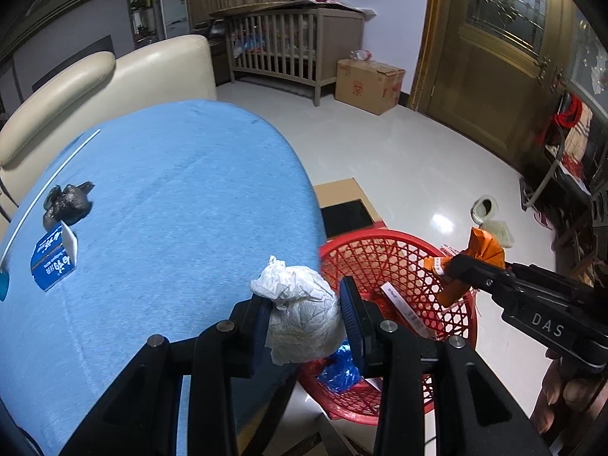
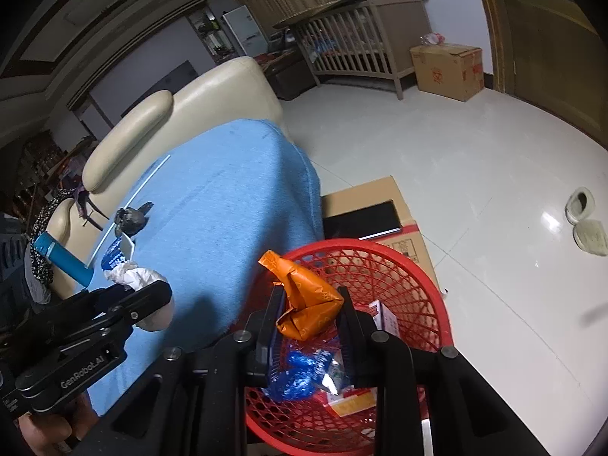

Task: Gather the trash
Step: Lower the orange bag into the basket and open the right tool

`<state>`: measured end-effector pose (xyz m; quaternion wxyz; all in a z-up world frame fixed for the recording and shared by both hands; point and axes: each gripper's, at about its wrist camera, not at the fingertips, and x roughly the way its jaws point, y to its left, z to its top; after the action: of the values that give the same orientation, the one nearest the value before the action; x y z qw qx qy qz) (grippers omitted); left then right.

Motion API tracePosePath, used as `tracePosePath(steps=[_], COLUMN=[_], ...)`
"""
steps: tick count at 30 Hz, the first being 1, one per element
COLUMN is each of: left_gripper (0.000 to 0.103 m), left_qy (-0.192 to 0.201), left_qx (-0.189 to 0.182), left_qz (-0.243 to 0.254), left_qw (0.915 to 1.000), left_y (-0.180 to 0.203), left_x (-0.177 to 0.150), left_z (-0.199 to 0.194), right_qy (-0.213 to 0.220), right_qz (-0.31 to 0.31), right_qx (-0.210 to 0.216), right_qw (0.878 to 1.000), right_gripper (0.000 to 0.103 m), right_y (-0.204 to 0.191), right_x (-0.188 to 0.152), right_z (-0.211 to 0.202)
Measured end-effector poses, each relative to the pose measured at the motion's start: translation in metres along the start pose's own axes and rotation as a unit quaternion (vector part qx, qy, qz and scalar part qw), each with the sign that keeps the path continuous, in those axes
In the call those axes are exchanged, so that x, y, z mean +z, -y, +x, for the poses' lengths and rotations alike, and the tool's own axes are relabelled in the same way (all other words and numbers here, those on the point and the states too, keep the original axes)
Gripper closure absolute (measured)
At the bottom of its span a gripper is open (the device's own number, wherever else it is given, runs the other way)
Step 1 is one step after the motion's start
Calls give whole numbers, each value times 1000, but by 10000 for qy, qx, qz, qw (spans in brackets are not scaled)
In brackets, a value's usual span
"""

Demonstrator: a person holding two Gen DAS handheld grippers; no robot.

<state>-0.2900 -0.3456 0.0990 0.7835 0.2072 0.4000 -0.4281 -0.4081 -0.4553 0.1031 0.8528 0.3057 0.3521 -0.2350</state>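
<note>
The left gripper (image 1: 304, 313) held crumpled white paper (image 1: 300, 296); the right gripper (image 2: 311, 313), an orange wrapper (image 2: 304, 304). Only the right wrist view showed "GenRobot.AI"; the left's showed "DAS".

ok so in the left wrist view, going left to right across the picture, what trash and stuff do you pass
Blue carton → black crumpled bag → white crumpled paper in the left gripper → red basket → orange wrapper in the right gripper.

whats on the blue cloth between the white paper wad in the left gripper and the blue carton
Nothing: in the left wrist view, bare blue cloth runs from the white paper wad to the blue carton.
</note>
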Motion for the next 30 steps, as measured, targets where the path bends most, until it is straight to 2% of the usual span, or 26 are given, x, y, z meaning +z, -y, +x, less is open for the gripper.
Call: tracePosePath(steps=[13,30], left_gripper=[65,65], left_qy=[-174,-346], left_qx=[-59,-82], left_qz=[234,329], left_qw=[9996,9988], left_y=[23,37], left_x=[0,-2], left_z=[15,31], right_qy=[-159,-304], right_qz=[438,604], right_qx=[-77,-46], right_qw=[9989,9977], right_gripper=[76,76], right_y=[41,51], right_x=[-11,-13], right_z=[6,19])
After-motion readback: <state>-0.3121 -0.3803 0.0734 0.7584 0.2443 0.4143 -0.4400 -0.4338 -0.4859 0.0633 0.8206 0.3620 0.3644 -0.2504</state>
